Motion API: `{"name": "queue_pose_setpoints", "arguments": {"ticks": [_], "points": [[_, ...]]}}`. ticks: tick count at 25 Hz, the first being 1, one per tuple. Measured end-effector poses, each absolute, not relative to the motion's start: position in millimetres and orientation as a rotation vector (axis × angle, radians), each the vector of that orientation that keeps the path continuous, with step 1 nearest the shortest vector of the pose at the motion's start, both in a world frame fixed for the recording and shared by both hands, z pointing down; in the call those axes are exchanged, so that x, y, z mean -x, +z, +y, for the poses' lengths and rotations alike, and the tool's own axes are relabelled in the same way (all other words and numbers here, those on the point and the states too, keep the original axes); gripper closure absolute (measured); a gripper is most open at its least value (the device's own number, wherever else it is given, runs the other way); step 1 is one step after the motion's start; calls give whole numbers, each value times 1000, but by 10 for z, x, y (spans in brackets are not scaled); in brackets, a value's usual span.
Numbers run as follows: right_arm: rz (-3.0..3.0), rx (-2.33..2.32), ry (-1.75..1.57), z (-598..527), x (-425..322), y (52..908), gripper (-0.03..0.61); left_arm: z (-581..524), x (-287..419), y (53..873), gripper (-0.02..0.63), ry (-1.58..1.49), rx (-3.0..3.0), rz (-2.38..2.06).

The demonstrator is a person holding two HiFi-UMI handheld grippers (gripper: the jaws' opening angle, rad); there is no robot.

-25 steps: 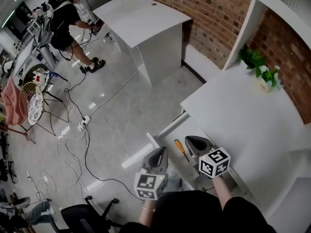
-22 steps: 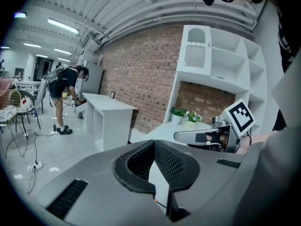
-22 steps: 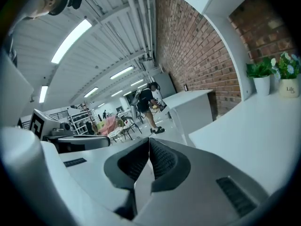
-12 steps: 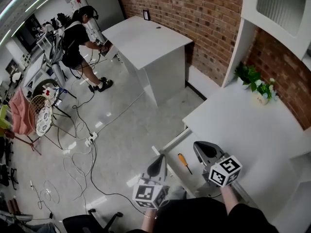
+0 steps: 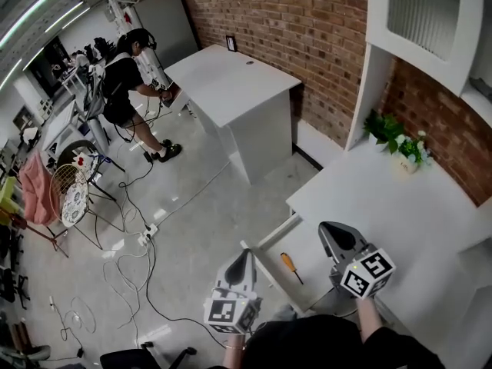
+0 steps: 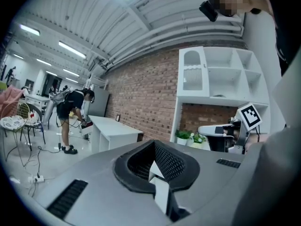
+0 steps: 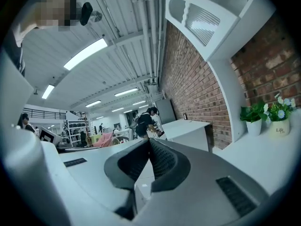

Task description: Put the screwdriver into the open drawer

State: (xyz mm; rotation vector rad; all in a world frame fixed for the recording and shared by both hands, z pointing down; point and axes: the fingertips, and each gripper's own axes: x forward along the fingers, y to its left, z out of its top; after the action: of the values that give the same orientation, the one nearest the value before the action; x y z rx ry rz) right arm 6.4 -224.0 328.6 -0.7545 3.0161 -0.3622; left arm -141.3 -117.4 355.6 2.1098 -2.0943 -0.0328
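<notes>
**Task status.** The screwdriver with the orange handle and dark slim shaft (image 5: 290, 266) lies flat on the floor of the open white drawer (image 5: 269, 233). The drawer is pulled out from under the white worktop (image 5: 384, 198). The placing step is judged complete. The drawer stands open, and the task does not call for closing it.

**Tongs.**
- The left tongs (image 5: 245, 255) are fully closed and empty. In the left gripper view the two dark ribbed pads meet at their tips with nothing between them. In the head view these tongs are just beside the drawer's front edge, on the floor side.
- The right tongs (image 5: 332, 231) are fully closed and empty. In the head view they hang over the inner end of the drawer, apart from the screwdriver.
- Neither pair touches the tool.

**Materials and shapes.**
- Drawer and worktop: smooth, matt white panels with straight edges. The drawer is a shallow rectangular tray with thin upright walls.
- Tongs: grey moulded shells that taper to a point, with black cross-hatched pads.
- Background: a rough red brick wall (image 5: 307, 37), a glossy pale grey floor (image 5: 192, 206), and a small green plant in a white pot (image 5: 401, 151) at the far edge of the worktop.
</notes>
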Motion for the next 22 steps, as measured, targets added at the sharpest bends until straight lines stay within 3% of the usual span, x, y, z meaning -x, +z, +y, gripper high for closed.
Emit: {"name": "queue_pose_setpoints", "arguments": {"ticks": [22], "points": [[2944,843,-240,-2294,-339,3033,563,-1106,1562,3322,604,-24,-2099,-2219]]}}
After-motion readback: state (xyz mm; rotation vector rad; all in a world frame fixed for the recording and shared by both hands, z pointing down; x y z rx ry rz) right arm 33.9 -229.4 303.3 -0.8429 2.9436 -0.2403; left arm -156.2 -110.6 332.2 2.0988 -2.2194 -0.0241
